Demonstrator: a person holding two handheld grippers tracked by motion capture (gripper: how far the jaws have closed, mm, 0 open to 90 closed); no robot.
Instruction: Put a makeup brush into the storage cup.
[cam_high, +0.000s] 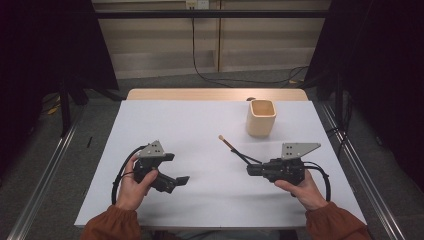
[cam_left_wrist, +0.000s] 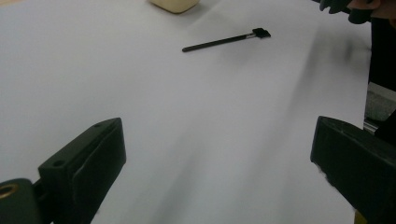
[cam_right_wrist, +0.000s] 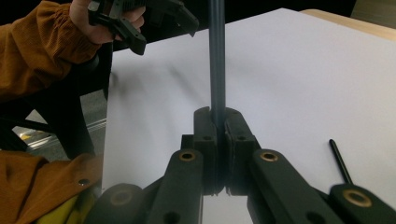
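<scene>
High view: right gripper (cam_high: 250, 170) pinching a thin dark stick (cam_high: 239, 153) above the desk (cam_high: 200, 125), cup (cam_high: 260, 117) sitting nearby; left gripper (cam_high: 178, 168) hovering, jaws spread wide.

I judge this to be a lab or recording booth, not a home. The table (cam_high: 150, 115), covered in a plain white sheet, stands between black curtains (cam_high: 45, 45) on both sides. Metal rails (cam_high: 45, 175) run along the grey floor. Cables (cam_high: 210, 75) trail from a wall socket (cam_high: 196, 4) on bare pale panelling.
</scene>
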